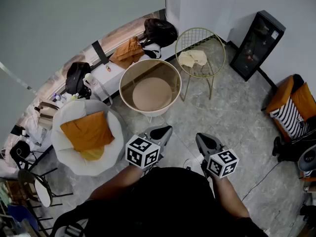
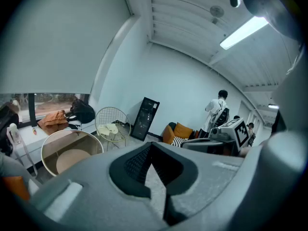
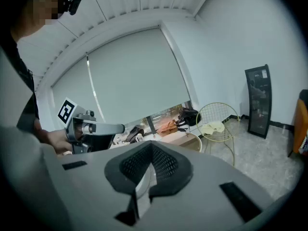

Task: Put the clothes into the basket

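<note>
Grey, veined stone floor (image 1: 232,107) beneath plain pale walls. A round, smooth-walled beige basket (image 1: 148,69) stands open at centre. Just right of it, a gold wire-mesh stool (image 1: 216,43) carries a crumpled pale-yellow cloth (image 1: 193,58). A rumpled orange garment (image 1: 127,52) lies on the far window ledge (image 1: 111,74). Near, the left gripper (image 1: 163,131) and right gripper (image 1: 202,139) both have their jaws closed together, holding nothing.

No legible txt, brand or nos. anywhere; b/w square codes only, on marker cube (image 1: 142,152) of left gripper (image 1: 164,131) & right gripper (image 1: 203,139); label on black cabinet (image 1: 258,43) too small.
</note>
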### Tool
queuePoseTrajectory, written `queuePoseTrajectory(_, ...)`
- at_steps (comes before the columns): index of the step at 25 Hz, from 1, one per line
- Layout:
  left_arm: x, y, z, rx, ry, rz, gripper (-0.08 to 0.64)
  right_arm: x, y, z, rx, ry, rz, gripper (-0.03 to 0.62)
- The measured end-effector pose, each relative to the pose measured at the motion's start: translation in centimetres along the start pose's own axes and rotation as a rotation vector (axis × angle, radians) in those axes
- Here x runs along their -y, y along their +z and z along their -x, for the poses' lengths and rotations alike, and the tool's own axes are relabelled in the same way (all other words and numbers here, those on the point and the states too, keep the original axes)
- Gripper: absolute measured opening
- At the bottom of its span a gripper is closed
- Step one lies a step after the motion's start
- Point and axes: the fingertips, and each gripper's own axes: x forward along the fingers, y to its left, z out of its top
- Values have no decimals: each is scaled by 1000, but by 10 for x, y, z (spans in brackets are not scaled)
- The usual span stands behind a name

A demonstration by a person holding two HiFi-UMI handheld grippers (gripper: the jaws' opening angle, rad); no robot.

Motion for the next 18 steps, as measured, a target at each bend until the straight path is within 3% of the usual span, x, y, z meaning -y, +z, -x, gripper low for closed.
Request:
queuePoseTrajectory(4,6,0,-4,-12,8,-40,0,3,0,2,4,1,-4,14)
queuePoseTrajectory(18,8,1,-14,-13,23,-53,0,13,2,3,8,13,-13,14)
